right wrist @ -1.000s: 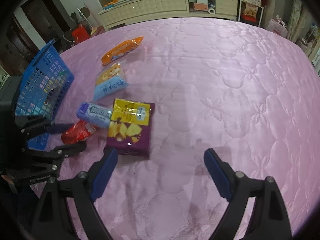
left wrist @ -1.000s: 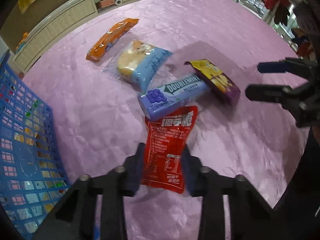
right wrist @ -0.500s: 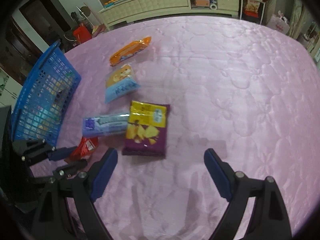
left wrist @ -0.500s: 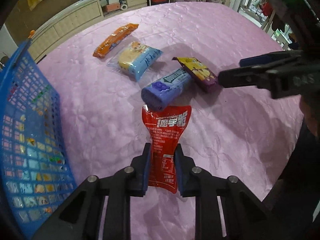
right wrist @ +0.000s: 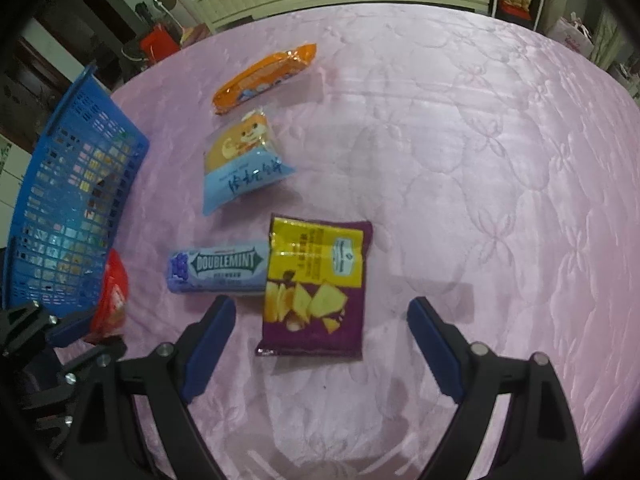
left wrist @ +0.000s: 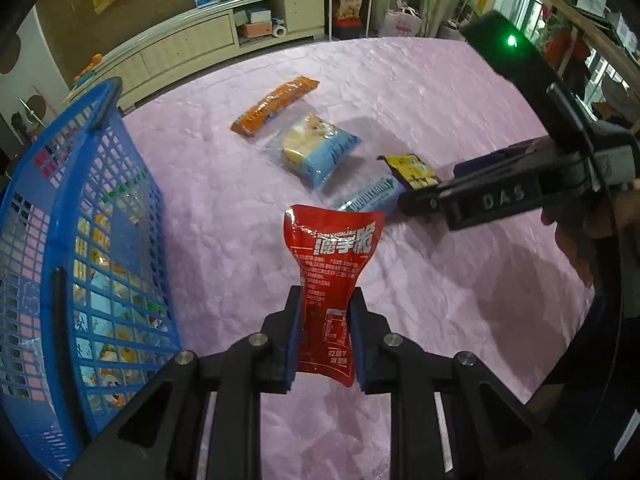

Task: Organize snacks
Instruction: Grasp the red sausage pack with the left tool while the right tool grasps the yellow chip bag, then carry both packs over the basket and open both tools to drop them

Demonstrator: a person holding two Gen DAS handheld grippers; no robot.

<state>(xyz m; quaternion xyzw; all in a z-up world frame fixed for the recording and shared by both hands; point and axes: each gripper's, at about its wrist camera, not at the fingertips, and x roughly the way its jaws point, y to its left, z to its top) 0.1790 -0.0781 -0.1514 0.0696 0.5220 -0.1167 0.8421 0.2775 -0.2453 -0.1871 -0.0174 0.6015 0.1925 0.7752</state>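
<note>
My left gripper (left wrist: 323, 312) is shut on a red snack packet (left wrist: 332, 264) and holds it lifted above the pink tablecloth, right of the blue basket (left wrist: 80, 216). The red packet also shows in the right wrist view (right wrist: 112, 296) beside the basket (right wrist: 72, 216). My right gripper (right wrist: 320, 316) is open, its fingers on either side of the near end of a purple and yellow chips bag (right wrist: 316, 288). A blue Doublemint pack (right wrist: 218, 266) lies just left of the bag.
A light blue cake packet (right wrist: 244, 168) and an orange packet (right wrist: 264, 78) lie farther out on the pink tablecloth (right wrist: 460, 160). The basket holds several snack packets. Cabinets and shelves stand beyond the table's far edge.
My left gripper closed on the red packet and lifted it off the cloth toward the basket. My right gripper moved forward so its open fingers stand around the chips bag.
</note>
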